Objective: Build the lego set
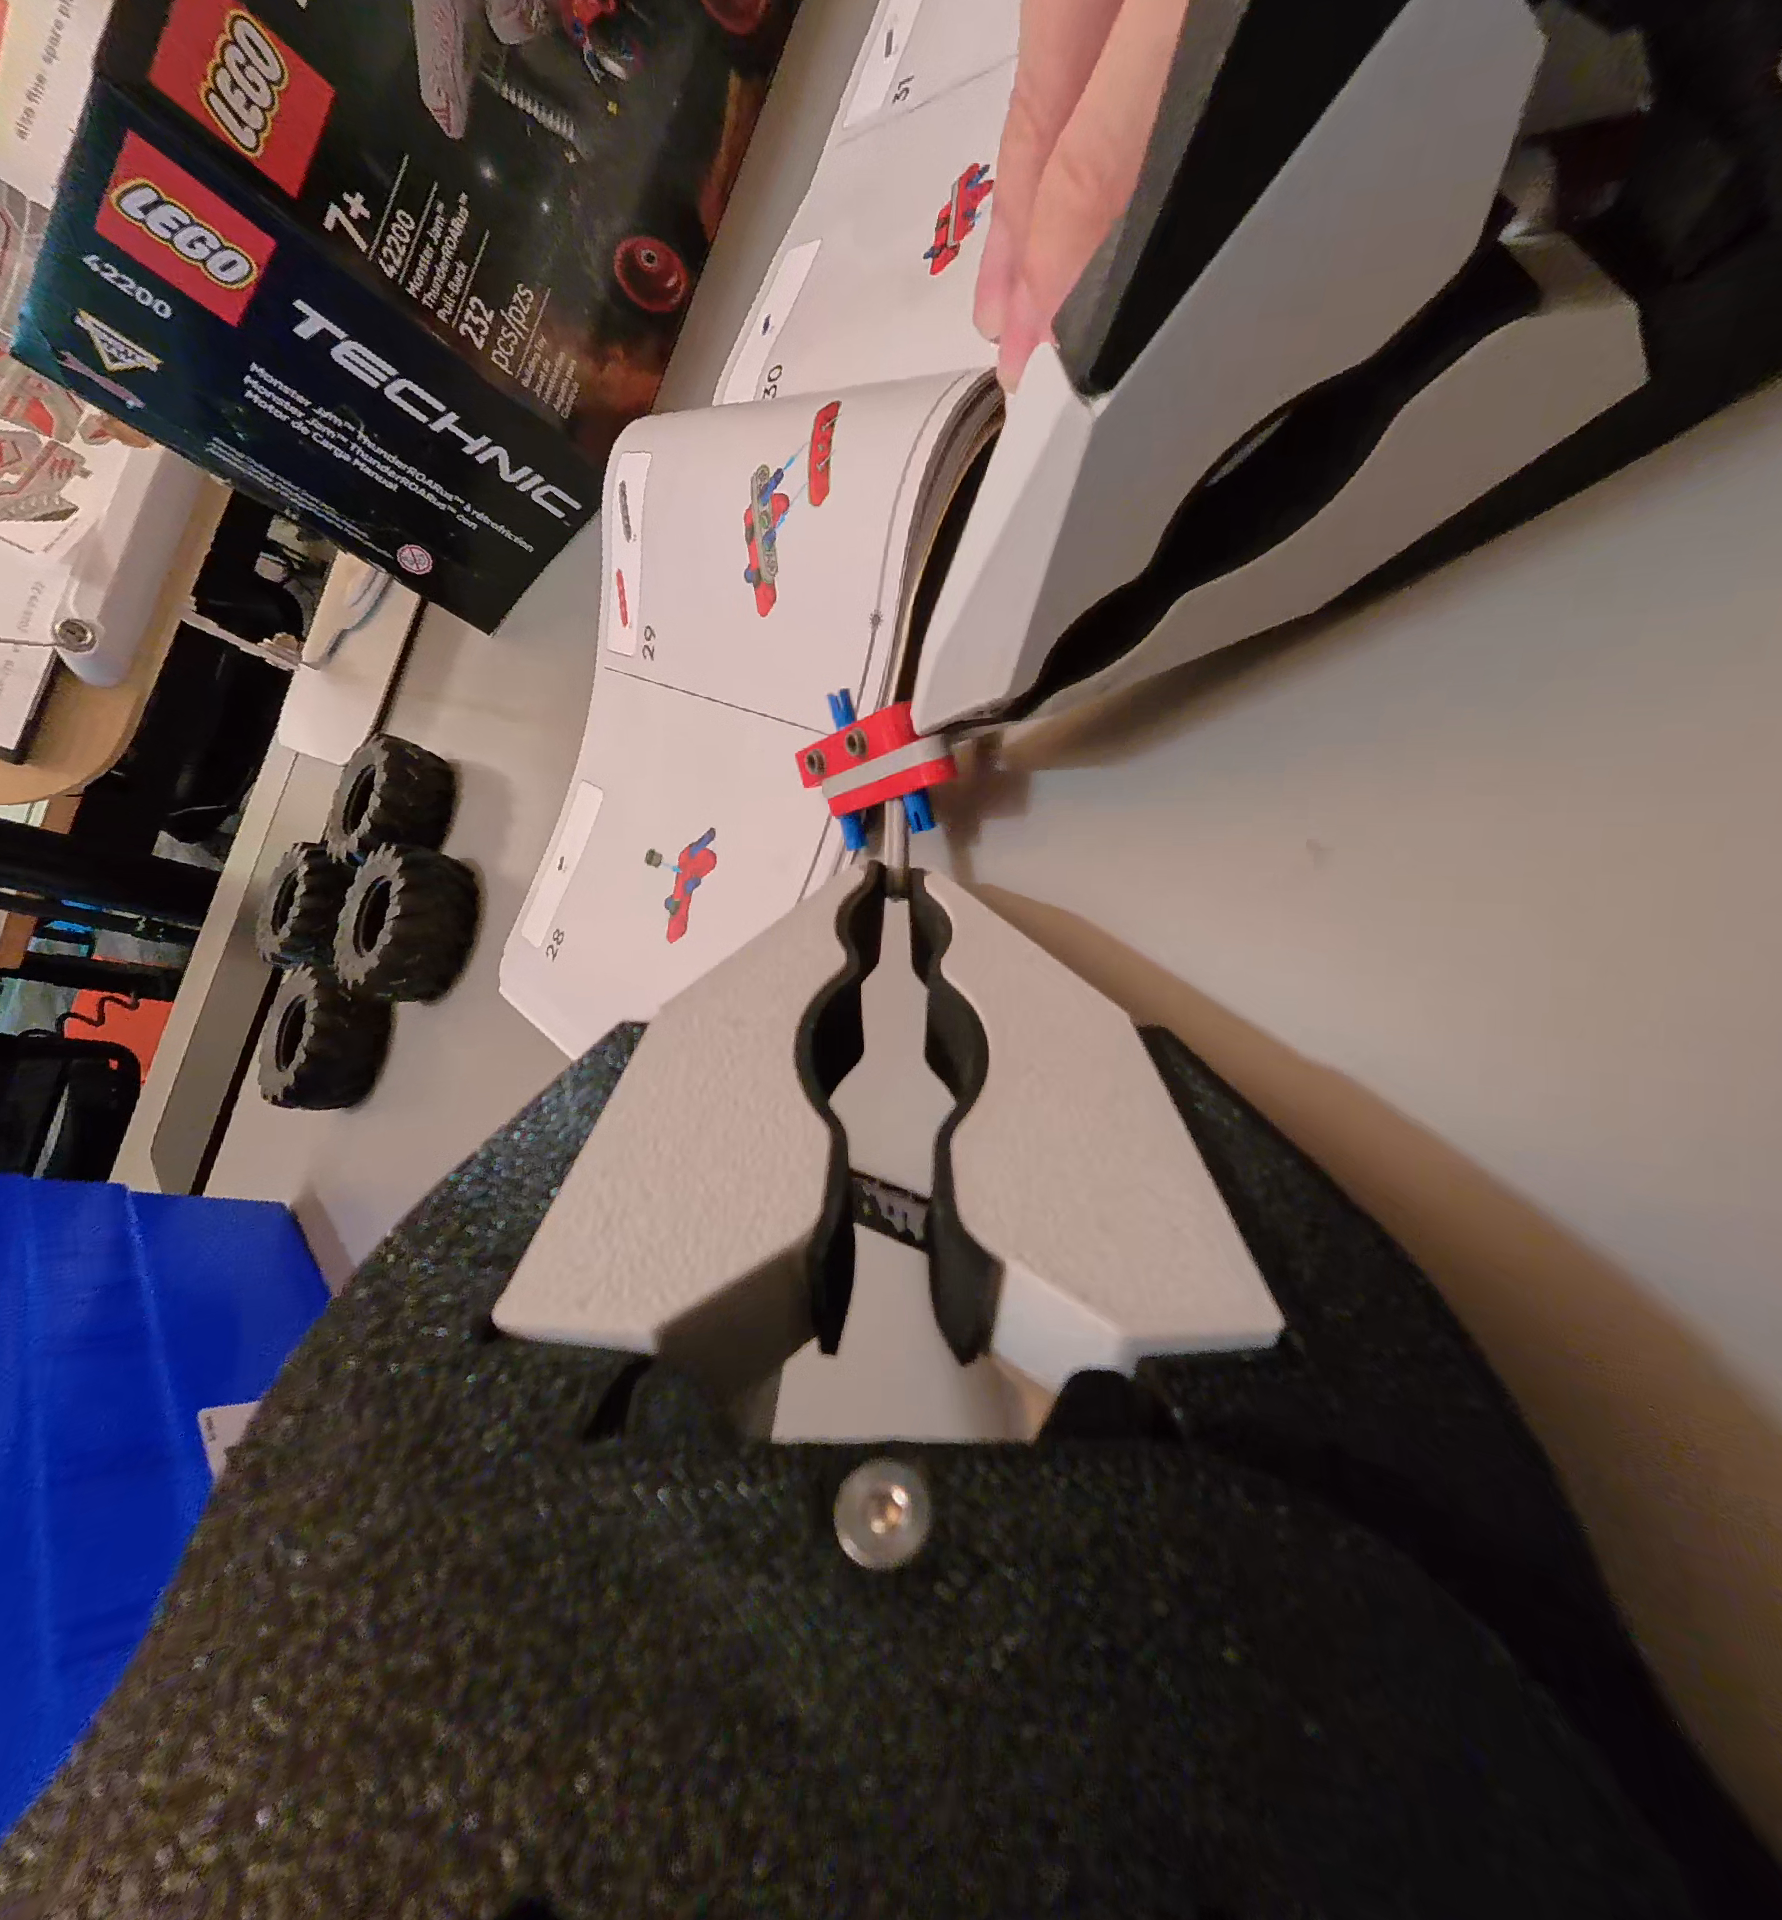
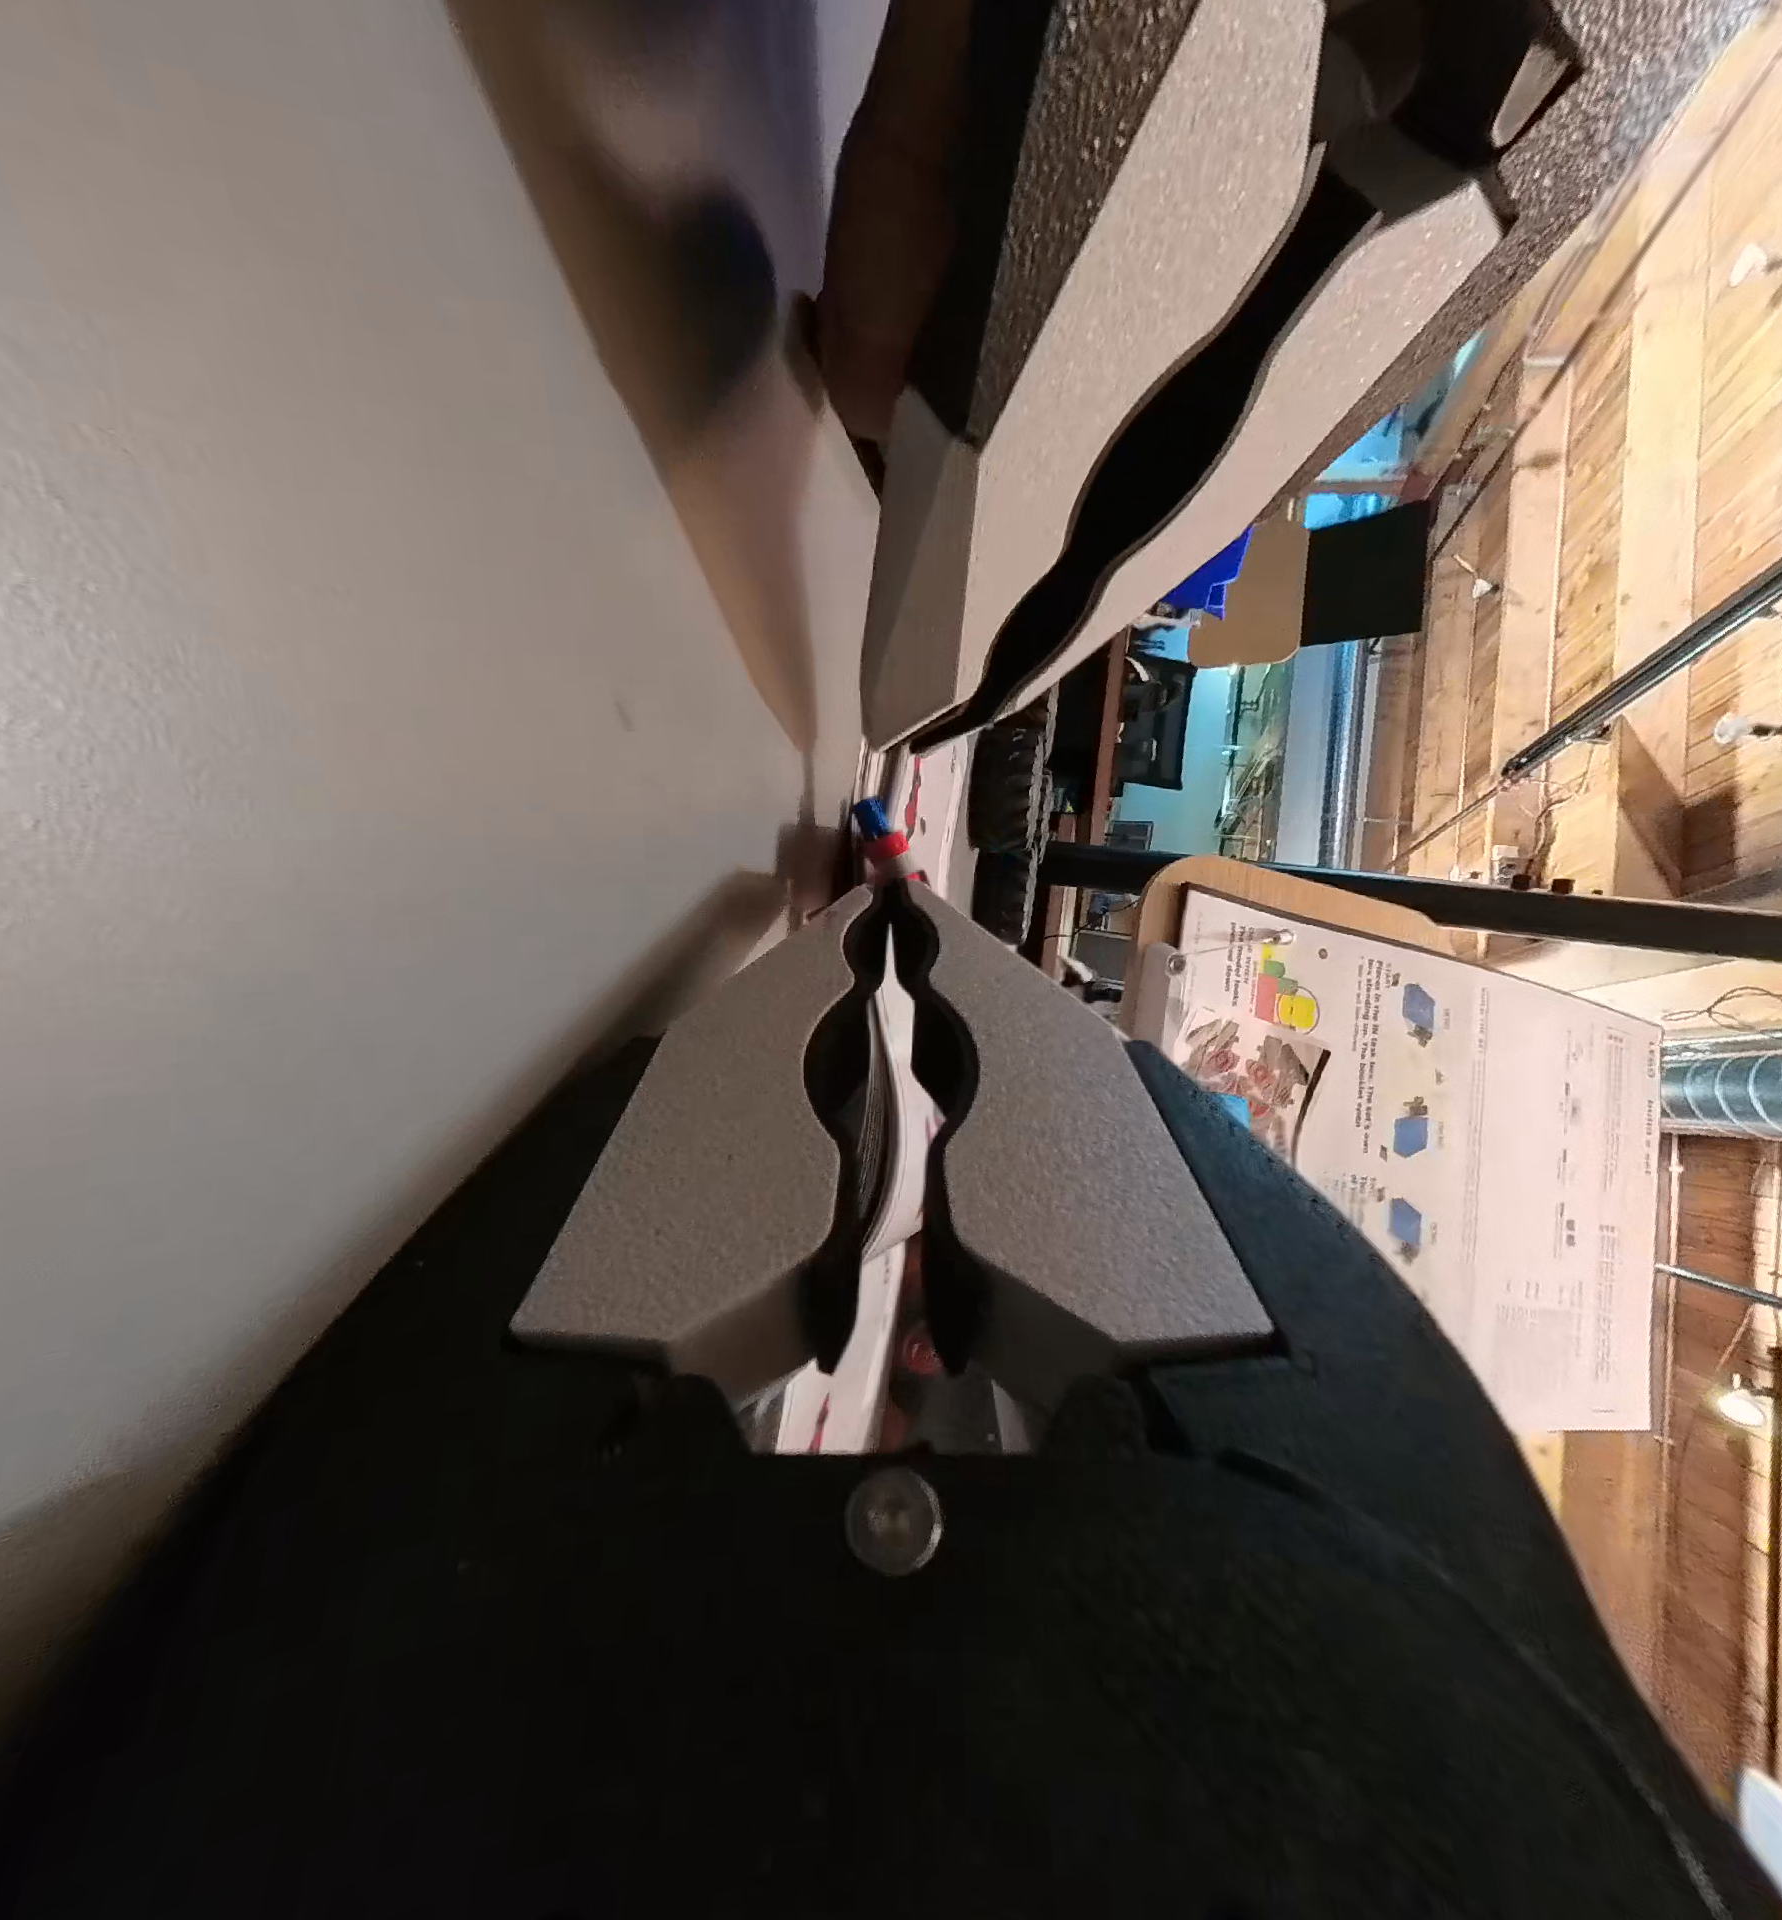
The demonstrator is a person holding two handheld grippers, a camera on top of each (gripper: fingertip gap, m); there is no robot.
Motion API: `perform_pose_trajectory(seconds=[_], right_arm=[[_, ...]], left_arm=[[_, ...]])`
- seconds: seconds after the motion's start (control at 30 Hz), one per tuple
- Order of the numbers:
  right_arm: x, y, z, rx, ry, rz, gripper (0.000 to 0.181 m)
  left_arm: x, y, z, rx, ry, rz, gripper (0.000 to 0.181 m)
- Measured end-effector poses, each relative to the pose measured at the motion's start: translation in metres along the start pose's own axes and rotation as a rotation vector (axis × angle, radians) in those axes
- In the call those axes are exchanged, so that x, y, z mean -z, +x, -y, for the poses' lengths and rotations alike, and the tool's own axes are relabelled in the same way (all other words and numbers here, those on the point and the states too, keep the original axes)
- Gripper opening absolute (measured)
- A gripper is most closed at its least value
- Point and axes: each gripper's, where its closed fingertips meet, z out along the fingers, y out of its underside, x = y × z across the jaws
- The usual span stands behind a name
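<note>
A small red and grey beam assembly [image 1: 871, 767] with blue pins hangs over the open instruction booklet [image 1: 679, 790]. My right gripper [image 1: 954, 724] comes in from the upper right and is shut on the assembly's right end. In the right wrist view the assembly [image 2: 883, 837] sits just past that gripper's tips [image 2: 892, 896]. My left gripper [image 1: 892, 883] is shut just below the assembly. A thin grey rod [image 1: 903, 857] runs from its tips up to the assembly. The left gripper also shows from above in the right wrist view [image 2: 902, 743].
The set's box [image 1: 347, 312] lies at the back left, with several black tyres [image 1: 367, 914] beside the booklet and a blue bin [image 1: 87, 1455] at the near left. A person's fingers [image 1: 1022, 208] rest by the right gripper. A board with printed sheets [image 2: 1438, 1143] stands beyond the white table [image 1: 1386, 831].
</note>
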Motion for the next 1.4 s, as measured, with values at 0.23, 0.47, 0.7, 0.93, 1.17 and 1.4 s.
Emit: perform_pose_trajectory(seconds=[0.23, 0.47, 0.7, 0.93, 1.17, 1.4], right_arm=[[0.008, -0.002, -0.004, -0.085, 0.002, 0.028, 0.010], [0.011, 0.010, 0.003, 0.036, 0.091, -0.051, 0.025], [0.014, 0.007, 0.001, 0.077, 0.111, -0.032, 0.013], [0.015, 0.004, -0.008, 0.038, 0.082, -0.013, 0.014], [0.013, 0.002, -0.016, -0.002, 0.055, -0.004, 0.018], [0.009, 0.002, -0.017, 0.009, 0.052, -0.004, 0.017]], left_arm=[[0.000, -0.001, 0.002, -0.005, 0.014, 0.009, 0.001], [0.000, -0.002, 0.002, 0.008, 0.019, 0.013, 0.001], [0.001, -0.004, 0.004, 0.036, 0.046, 0.008, 0.001], [0.003, -0.002, 0.011, 0.064, 0.093, -0.011, 0.001], [0.002, -0.009, -0.008, 0.050, -0.003, 0.015, 0.002], [-0.002, 0.004, -0.001, -0.041, -0.002, -0.022, 0.001]])
